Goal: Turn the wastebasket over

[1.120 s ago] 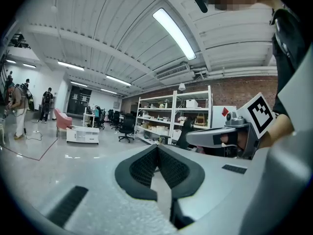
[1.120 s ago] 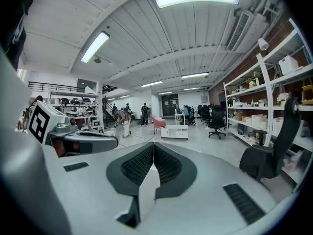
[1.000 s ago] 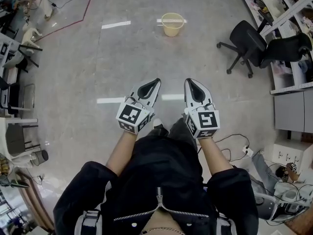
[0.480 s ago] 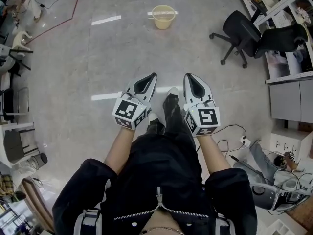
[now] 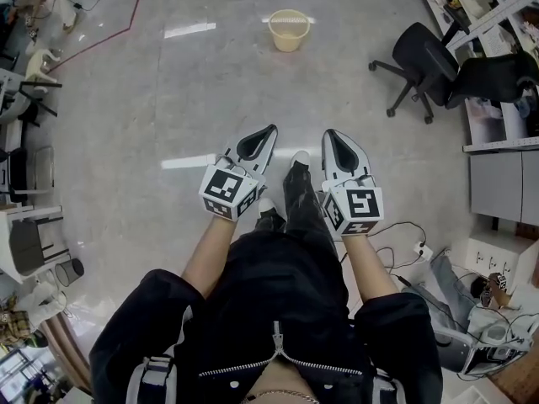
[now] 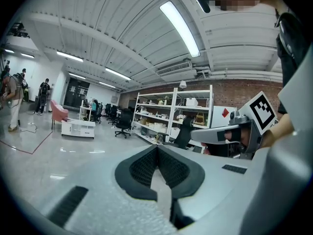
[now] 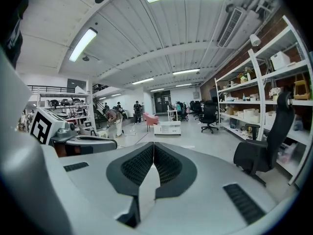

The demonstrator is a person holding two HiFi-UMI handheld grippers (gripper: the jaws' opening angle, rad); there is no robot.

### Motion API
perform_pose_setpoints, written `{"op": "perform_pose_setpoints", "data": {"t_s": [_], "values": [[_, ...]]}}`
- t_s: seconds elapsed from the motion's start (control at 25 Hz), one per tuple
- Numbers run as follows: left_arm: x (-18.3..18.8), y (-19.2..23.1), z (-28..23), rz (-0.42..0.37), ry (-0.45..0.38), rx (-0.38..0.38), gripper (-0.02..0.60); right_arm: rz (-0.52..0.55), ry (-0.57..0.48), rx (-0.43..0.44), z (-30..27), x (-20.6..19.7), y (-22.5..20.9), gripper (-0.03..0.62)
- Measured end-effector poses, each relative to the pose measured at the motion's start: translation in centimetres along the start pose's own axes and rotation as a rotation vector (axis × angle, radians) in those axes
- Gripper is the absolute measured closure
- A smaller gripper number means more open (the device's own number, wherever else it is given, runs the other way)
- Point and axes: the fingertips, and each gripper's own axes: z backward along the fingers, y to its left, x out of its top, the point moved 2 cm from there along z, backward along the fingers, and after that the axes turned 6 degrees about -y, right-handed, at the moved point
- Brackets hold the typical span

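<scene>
Jacket (image 5: 278, 305): black, sleeves to elbow | zip (image 5: 274, 350): silver | trousers (image 5: 301, 209): dark | shoe (image 5: 298, 156): white toe | left gripper (image 5: 270, 130), right gripper (image 5: 327, 134): white shells, black pads (image 5: 254, 148) (each with a black-and-white marker cube (image 5: 227, 194))

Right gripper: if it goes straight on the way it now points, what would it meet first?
Nothing near: ahead of the right gripper is only bare floor. Further on, the line seems to run toward the yellow wastebasket, but depth is unclear.
</scene>
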Motion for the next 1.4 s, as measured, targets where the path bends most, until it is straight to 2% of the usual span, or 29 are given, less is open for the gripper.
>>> {"op": "perform_pose_setpoints", "data": {"t_s": [0.44,0.72,0.96,1.12,1.28,1.4], "values": [[1.1,4.8,-10.4,-0.020,0.032,0.003,0.577,-0.028,0.026,0.035,-9.7,0.8,-6.6,0.583],[3.8,8.4,-17.7,-0.031,0.038,0.070,0.577,-0.058,0.058,0.114,-17.2,2.3,-11.5,0.583],[5.3,13.2,-20.2,-0.036,0.040,0.186,0.577,-0.072,0.071,0.198,-23.3,3.1,-13.2,0.583],[5.4,15.3,-21.3,-0.025,0.043,0.236,0.577,-0.071,0.081,0.228,-25.7,3.2,-14.1,0.583],[5.0,17.3,-22.5,-0.008,0.051,0.256,0.577,-0.075,0.102,0.240,-28.1,2.6,-14.6,0.583],[4.7,19.1,-24.5,0.003,0.047,0.231,0.577,-0.067,0.122,0.223,-30.3,2.1,-15.2,0.583]]}}
